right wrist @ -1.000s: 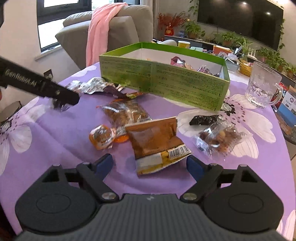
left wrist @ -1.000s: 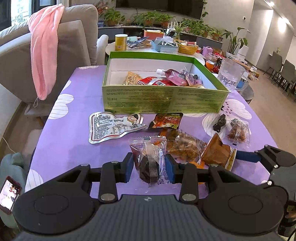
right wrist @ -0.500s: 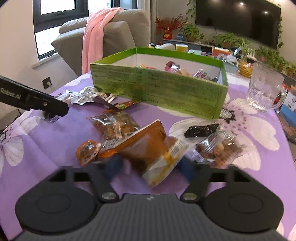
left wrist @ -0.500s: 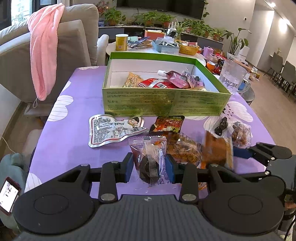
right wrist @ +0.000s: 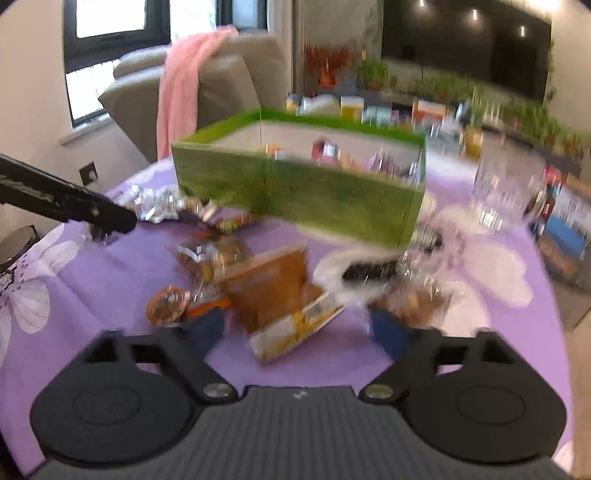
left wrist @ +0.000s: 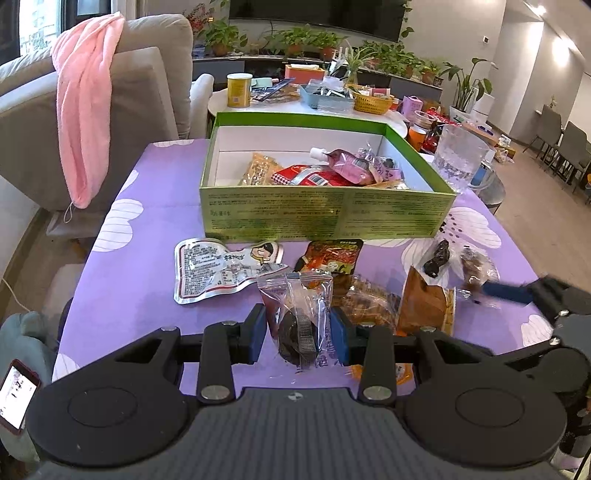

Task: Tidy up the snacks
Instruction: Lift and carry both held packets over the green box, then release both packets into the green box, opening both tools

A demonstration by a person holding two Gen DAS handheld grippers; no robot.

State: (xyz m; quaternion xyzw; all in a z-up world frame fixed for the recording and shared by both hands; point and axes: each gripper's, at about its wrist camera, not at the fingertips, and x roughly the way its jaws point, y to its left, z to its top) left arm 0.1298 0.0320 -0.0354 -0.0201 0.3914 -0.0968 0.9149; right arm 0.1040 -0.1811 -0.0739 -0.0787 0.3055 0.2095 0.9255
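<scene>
Left gripper: pads pressed on both sides of a clear packet with a dark round snack, green box ahead. Right gripper: jaws opening wide, brown snack packet lying loose between them on the purple tablecloth.

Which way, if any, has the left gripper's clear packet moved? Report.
No. The clear packet sits clamped in the left gripper, short of the silver pouch, as before.

Pink towel on sofa, glass mug by TV
</scene>
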